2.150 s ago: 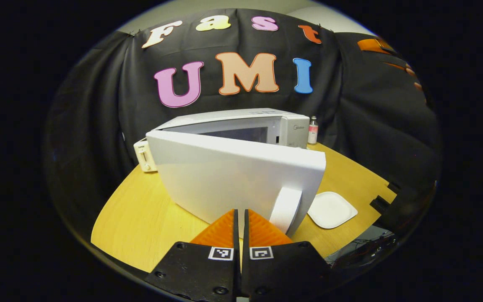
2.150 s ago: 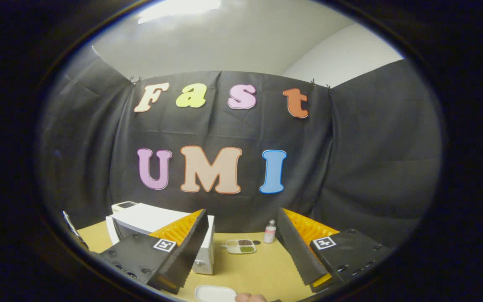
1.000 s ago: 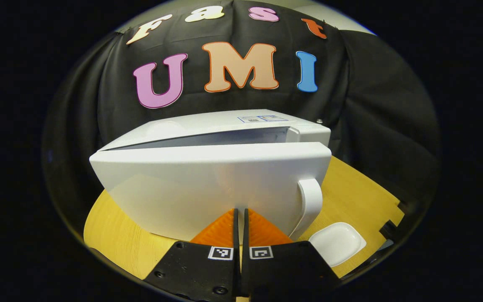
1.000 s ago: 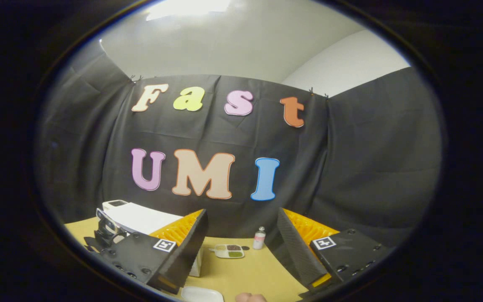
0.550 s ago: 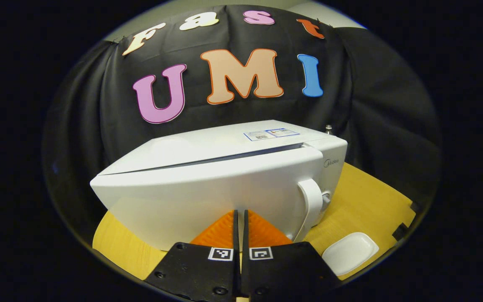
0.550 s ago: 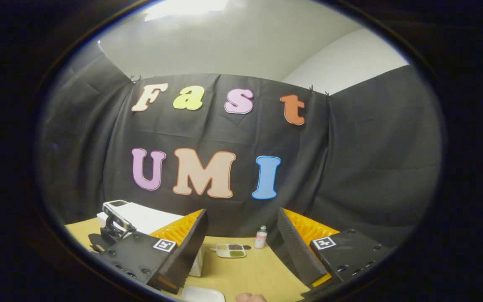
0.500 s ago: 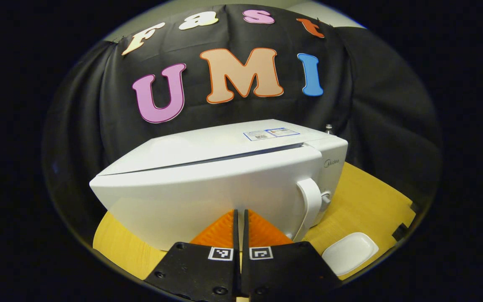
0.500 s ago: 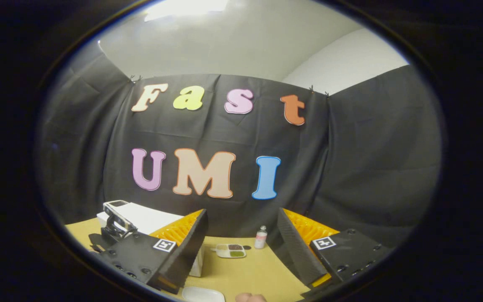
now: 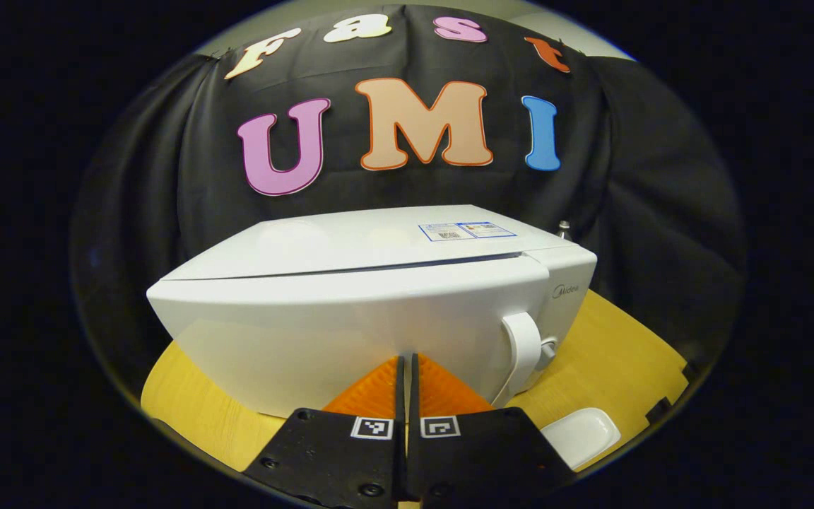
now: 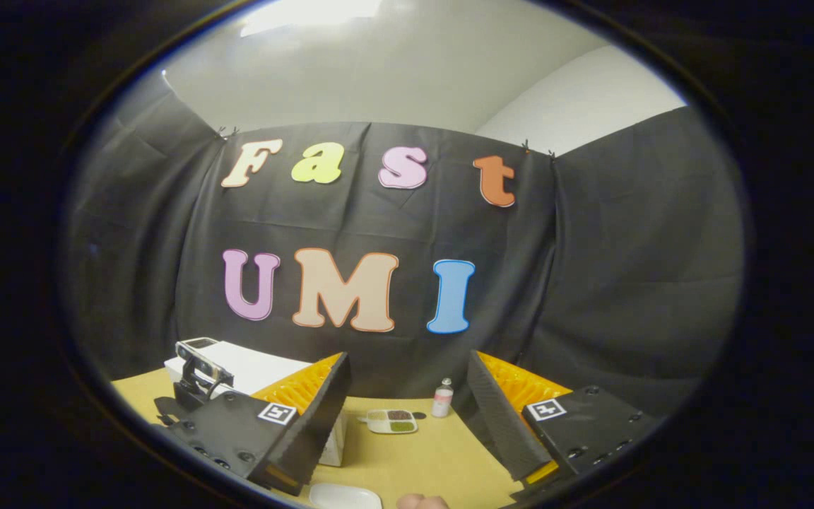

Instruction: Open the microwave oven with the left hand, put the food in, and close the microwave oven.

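The left tool [image 9: 406, 367], fingers together, presses its tips against the microwave [image 9: 379, 311] door, just left of the handle [image 9: 524, 353]. The right tool [image 10: 407, 396] hangs spread apart above the tabletop [image 10: 421, 459], holding nothing.

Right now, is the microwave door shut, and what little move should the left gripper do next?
Probably a gentle backing away. The microwave door looks flush with the body, only a thin seam along its top, and the shut left gripper has its fingertips right at the door's front. The right gripper hangs open and holds nothing, so no more pushing seems needed.
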Demonstrator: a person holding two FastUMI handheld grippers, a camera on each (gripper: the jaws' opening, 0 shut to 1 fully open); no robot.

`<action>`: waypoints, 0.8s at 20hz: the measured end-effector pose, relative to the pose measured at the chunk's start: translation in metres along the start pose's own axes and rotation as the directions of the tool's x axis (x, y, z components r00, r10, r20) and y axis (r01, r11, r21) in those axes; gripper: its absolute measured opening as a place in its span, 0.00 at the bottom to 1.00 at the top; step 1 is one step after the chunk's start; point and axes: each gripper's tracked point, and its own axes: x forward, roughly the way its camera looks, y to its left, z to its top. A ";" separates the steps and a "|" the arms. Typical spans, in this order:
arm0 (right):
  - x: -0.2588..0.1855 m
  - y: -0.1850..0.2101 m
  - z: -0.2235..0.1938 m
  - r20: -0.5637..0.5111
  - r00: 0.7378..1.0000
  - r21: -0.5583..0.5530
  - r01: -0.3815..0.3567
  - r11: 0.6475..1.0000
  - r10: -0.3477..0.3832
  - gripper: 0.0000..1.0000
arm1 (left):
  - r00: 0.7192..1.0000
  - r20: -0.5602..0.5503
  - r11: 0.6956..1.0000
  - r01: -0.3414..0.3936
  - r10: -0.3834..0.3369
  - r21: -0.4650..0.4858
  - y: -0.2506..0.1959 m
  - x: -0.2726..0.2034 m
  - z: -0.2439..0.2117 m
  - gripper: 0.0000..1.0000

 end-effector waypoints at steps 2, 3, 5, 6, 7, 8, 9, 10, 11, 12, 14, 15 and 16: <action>0.001 0.004 0.002 0.000 1.000 0.007 -0.007 1.000 0.007 0.96 | 1.000 -0.008 1.000 0.003 -0.003 -0.002 -0.002 0.001 -0.003 0.00; 0.000 0.006 0.001 -0.002 1.000 0.008 -0.010 1.000 0.010 0.96 | 1.000 -0.013 1.000 0.002 -0.003 -0.007 -0.002 0.003 -0.004 0.00; -0.001 0.009 0.001 -0.004 1.000 0.006 -0.017 1.000 0.017 0.96 | 1.000 -0.011 1.000 -0.010 0.010 0.006 0.000 0.010 -0.002 0.00; -0.003 0.010 0.002 -0.005 1.000 0.003 -0.021 1.000 0.021 1.00 | 0.999 -0.045 1.000 -0.003 0.002 -0.008 -0.002 0.010 -0.007 0.00; -0.004 0.010 0.002 -0.001 1.000 -0.002 -0.022 1.000 0.022 0.96 | 0.999 -0.037 1.000 0.004 -0.004 -0.020 -0.001 0.010 -0.006 0.01; -0.005 0.009 0.003 0.000 1.000 -0.008 -0.016 1.000 0.016 0.96 | 0.999 -0.036 1.000 0.012 -0.013 -0.025 -0.003 0.009 -0.007 0.00; -0.006 0.009 0.002 -0.003 1.000 -0.011 -0.015 1.000 0.015 0.96 | 0.999 -0.039 1.000 0.011 -0.012 -0.022 -0.003 0.010 -0.006 0.00; -0.006 0.009 0.002 -0.005 1.000 -0.011 -0.012 1.000 0.012 0.96 | 0.999 -0.043 1.000 0.009 -0.010 -0.018 -0.003 0.010 -0.007 0.00; -0.008 0.008 0.003 -0.006 1.000 -0.011 -0.010 1.000 0.010 0.96 | 0.999 -0.045 1.000 0.005 -0.006 -0.014 -0.002 0.010 -0.007 0.00; -0.009 0.009 0.003 -0.005 1.000 -0.011 -0.008 1.000 0.007 0.96 | 0.999 -0.047 1.000 0.000 -0.001 -0.011 -0.002 0.010 -0.007 0.00; -0.011 0.007 0.003 -0.004 1.000 -0.010 -0.003 1.000 0.003 0.96 | 0.999 -0.049 1.000 -0.003 0.003 -0.001 -0.002 0.008 -0.008 0.00; -0.012 0.007 0.003 -0.005 1.000 -0.006 -0.002 1.000 0.002 1.00 | 0.999 -0.051 1.000 -0.006 0.006 0.003 -0.001 0.007 -0.008 0.00; -0.013 0.007 0.004 -0.004 1.000 -0.001 -0.002 1.000 0.002 0.96 | 0.999 -0.051 1.000 -0.011 0.011 0.004 0.001 0.005 -0.008 0.00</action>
